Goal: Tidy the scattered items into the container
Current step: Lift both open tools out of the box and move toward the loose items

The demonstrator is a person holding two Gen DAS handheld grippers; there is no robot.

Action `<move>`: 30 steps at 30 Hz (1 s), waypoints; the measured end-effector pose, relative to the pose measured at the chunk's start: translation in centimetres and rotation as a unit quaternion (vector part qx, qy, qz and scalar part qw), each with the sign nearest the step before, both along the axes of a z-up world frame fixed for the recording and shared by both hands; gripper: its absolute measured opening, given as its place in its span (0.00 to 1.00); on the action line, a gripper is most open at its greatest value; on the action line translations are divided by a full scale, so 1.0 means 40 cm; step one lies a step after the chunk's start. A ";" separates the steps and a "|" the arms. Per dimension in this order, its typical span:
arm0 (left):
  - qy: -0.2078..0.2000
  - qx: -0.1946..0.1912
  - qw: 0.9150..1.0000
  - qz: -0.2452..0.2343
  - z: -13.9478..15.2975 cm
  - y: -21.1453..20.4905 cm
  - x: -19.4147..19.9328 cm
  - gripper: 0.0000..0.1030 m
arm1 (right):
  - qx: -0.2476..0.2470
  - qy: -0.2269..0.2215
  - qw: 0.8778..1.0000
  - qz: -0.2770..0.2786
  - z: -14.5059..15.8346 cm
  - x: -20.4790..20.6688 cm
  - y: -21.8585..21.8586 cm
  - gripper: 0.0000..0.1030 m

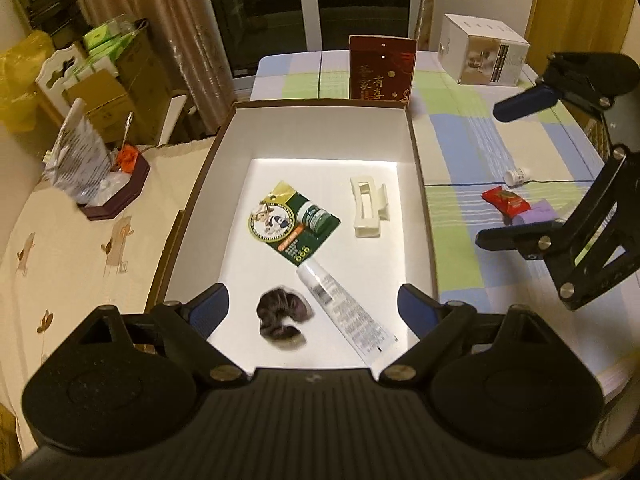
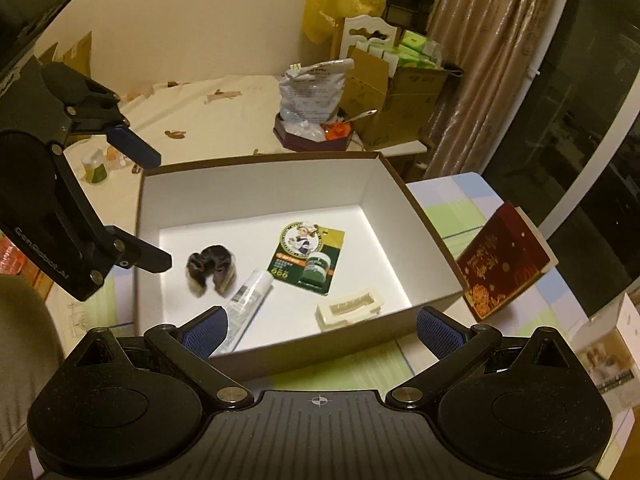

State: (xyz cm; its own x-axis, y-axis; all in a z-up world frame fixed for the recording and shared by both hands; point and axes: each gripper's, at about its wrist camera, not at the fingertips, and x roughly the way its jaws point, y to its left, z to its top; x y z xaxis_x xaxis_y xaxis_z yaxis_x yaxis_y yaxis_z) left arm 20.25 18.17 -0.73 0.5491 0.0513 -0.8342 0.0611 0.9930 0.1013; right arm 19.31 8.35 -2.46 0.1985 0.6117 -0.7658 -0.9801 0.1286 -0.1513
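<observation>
Left wrist view: our left gripper point(image 1: 312, 308) hangs spread and empty over the box point(image 1: 420, 160), above the dark scrunchie point(image 1: 284, 316), which looks blurred. Right gripper point(image 1: 520, 168) also gapes, holding nothing. Tube point(image 1: 344, 312), green card point(image 1: 294, 222) and clip point(image 1: 368, 208) lie inside. Red packet point(image 1: 506, 200) and small white bottle point(image 1: 518, 176) remain on the cloth; we should approach low, straddling the packet's short side.

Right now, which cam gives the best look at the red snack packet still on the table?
Left wrist. The red snack packet lies in plain view on the checked cloth right of the box, beside a purple item and the right gripper. The right wrist view does not show it.
</observation>
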 end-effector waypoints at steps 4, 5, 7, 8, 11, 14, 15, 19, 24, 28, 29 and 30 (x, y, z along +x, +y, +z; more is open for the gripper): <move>-0.004 0.000 1.000 0.010 0.022 -0.016 -0.047 0.87 | 0.011 0.005 1.000 -0.005 0.019 -0.030 -0.039 1.00; -0.005 -0.001 1.000 0.012 0.027 -0.020 -0.059 0.87 | 0.014 0.005 1.000 -0.006 0.024 -0.038 -0.048 1.00; -0.008 -0.001 1.000 0.015 0.034 -0.029 -0.080 0.87 | 0.021 0.007 1.000 -0.009 0.033 -0.051 -0.065 1.00; -0.010 0.000 1.000 0.016 0.037 -0.033 -0.090 0.87 | 0.024 0.008 1.000 -0.009 0.038 -0.058 -0.073 1.00; -0.012 0.001 1.000 0.022 0.043 -0.048 -0.117 0.87 | 0.034 0.011 0.999 -0.013 0.052 -0.079 -0.098 1.00; -0.012 0.002 1.000 0.022 0.045 -0.066 -0.147 0.87 | 0.041 0.014 0.999 -0.014 0.061 -0.099 -0.124 1.00; -0.012 0.004 1.000 0.023 0.045 -0.072 -0.155 0.87 | 0.043 0.014 0.999 -0.014 0.064 -0.105 -0.133 1.00; -0.015 0.007 1.000 0.024 0.046 -0.101 -0.190 0.87 | 0.052 0.017 0.998 -0.018 0.071 -0.122 -0.172 1.00; -0.013 -0.003 1.000 0.025 0.040 -0.126 -0.219 0.88 | 0.060 0.021 0.998 -0.023 0.076 -0.145 -0.226 1.00; -0.010 0.001 1.000 0.027 0.033 -0.146 -0.235 0.88 | 0.064 0.026 0.997 -0.030 0.077 -0.152 -0.267 1.00; -0.010 0.000 1.000 0.027 0.032 -0.150 -0.240 0.88 | 0.064 0.025 0.997 -0.031 0.076 -0.155 -0.275 1.00; -0.010 0.000 1.000 0.027 0.032 -0.155 -0.244 0.88 | 0.065 0.025 0.997 -0.033 0.075 -0.158 -0.285 1.00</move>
